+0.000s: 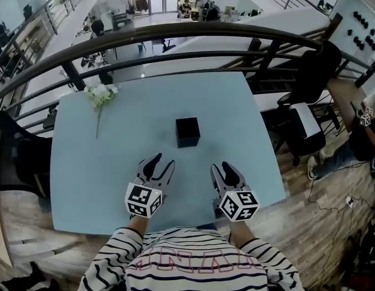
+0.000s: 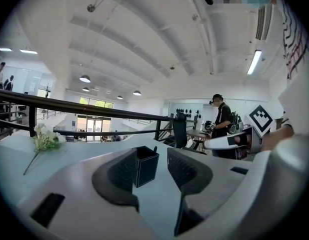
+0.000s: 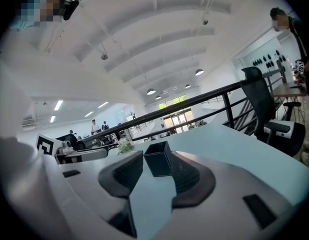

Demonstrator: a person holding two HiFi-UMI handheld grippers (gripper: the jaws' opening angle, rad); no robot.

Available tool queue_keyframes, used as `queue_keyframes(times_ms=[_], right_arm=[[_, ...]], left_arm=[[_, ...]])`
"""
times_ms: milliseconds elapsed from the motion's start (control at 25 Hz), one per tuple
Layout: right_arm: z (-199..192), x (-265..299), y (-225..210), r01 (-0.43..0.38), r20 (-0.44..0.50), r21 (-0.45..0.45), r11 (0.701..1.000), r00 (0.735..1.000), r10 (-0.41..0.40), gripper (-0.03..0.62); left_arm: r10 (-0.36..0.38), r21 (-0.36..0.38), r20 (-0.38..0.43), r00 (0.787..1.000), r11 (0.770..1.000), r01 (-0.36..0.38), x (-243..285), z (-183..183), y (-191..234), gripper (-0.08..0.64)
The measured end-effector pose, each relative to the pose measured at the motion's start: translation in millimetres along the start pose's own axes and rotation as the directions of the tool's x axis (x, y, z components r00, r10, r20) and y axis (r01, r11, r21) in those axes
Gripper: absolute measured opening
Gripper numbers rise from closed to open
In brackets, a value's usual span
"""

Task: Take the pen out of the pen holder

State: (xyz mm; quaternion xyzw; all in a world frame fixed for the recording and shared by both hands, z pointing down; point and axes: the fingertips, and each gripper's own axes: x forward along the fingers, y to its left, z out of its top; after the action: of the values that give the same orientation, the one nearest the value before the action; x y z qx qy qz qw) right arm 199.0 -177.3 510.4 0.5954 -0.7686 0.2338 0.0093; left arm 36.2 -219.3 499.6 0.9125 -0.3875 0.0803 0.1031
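One pen (image 2: 155, 148) stands in the pen holder (image 1: 187, 132); left hand-held gripper (image 1: 163, 161) and right hand-held gripper (image 1: 222, 167) gape empty.

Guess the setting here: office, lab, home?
Probably an open-plan office or lab mezzanine: a pale blue table sits beside a black railing overlooking a lower floor with desks, and an office chair stands nearby.

No readable text or labels
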Motion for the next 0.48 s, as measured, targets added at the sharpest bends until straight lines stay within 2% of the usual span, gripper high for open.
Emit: queue_keyframes(times_ms=[480], right_arm=[[16,45,-68,-0.18,-0.099,-0.018,0.983,0.979,0.178,0.176]], left_arm=[[0.121,0.026,-0.009,0.993,0.992,-0.12,93,2,-23,0.173]])
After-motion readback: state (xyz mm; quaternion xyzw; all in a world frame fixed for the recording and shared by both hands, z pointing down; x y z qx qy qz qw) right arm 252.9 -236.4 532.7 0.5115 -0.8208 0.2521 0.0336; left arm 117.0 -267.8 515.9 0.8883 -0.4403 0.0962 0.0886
